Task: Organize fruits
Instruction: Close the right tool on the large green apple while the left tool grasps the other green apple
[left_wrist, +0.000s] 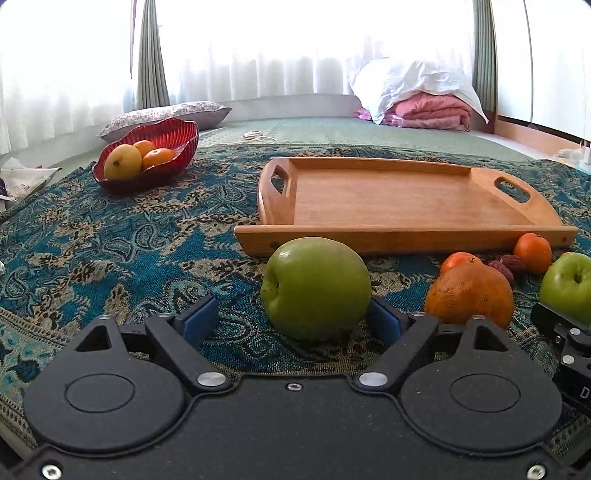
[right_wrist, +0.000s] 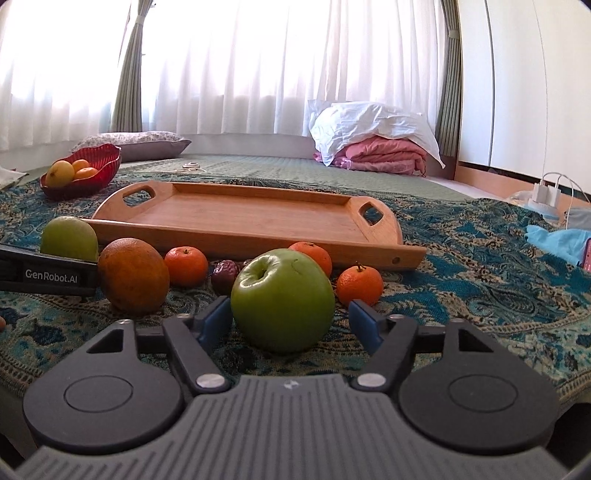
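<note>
Paisley cloth (right_wrist: 480, 266) carries: wooden tray (right_wrist: 251, 218) centre; red bowl (right_wrist: 99, 162) far left; near row w/ 2 green apples (right_wrist: 282, 299), big orange (right_wrist: 133, 275), mandarins (right_wrist: 185, 266), dark date (right_wrist: 225, 275).

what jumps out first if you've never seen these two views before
A big green apple sits between the open jaws of each gripper: one apple in front of the left gripper, another apple in front of the right gripper, both resting on the patterned blue cloth. Behind them lies an empty wooden tray, with a red bowl of fruit far left.
</note>
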